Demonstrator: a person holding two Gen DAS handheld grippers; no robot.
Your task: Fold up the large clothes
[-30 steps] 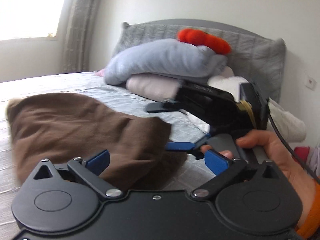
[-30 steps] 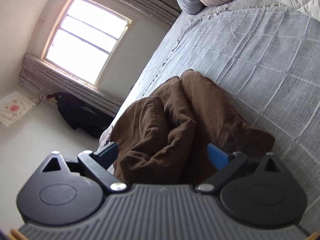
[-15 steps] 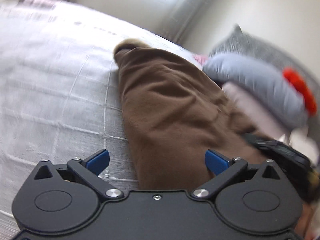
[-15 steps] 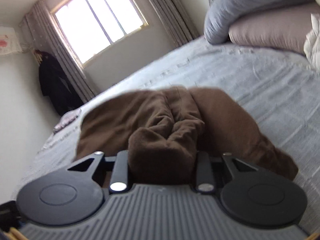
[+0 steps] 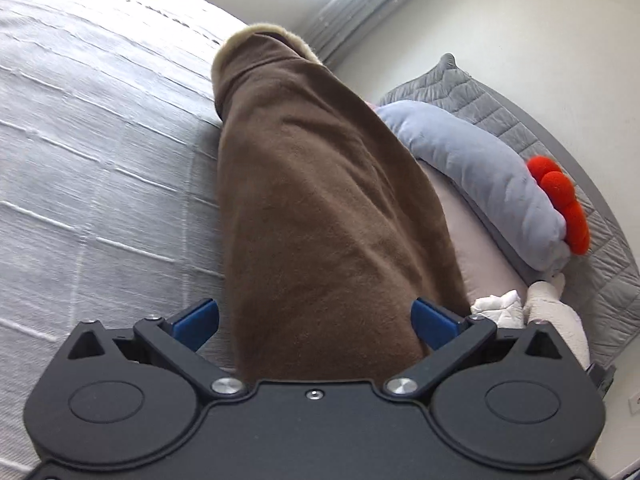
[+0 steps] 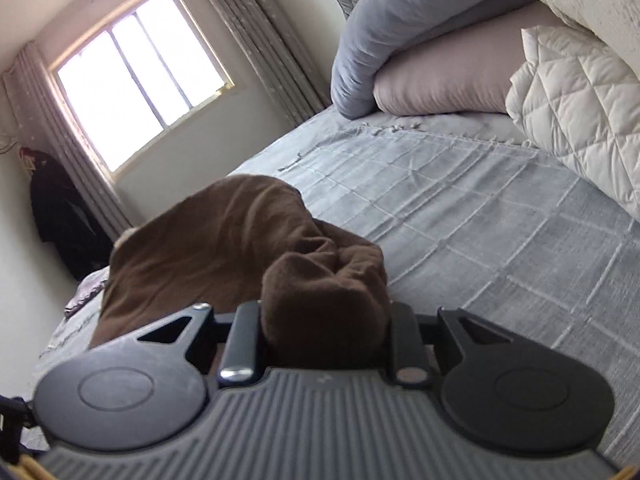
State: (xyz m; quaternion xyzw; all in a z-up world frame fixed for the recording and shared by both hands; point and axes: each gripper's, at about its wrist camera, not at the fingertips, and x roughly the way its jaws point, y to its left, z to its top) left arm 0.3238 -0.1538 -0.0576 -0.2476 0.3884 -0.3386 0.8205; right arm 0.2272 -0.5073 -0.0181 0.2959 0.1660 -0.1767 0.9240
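Observation:
A large brown fleece garment (image 5: 320, 208) with a pale lining at its far end lies folded on the grey bedspread (image 5: 88, 184). My left gripper (image 5: 316, 316) is open, its blue fingertips on either side of the garment's near end, which runs between the jaws. My right gripper (image 6: 324, 320) is shut on a thick bunch of the same brown garment (image 6: 224, 248), which trails away to the left across the bedspread (image 6: 480, 216). Its fingertips are hidden in the cloth.
At the head of the bed lie a blue-grey pillow (image 5: 472, 172) with a red plush piece (image 5: 560, 200), a pink pillow (image 6: 444, 80) and a white quilted duvet (image 6: 580, 112). A window (image 6: 140, 68), curtains and a dark hanging coat (image 6: 60, 212) are at the far wall.
My right gripper has closed on the bunched end of the garment and lifted it a little. My left gripper has swung round from beside the right hand and moved over the garment, still open.

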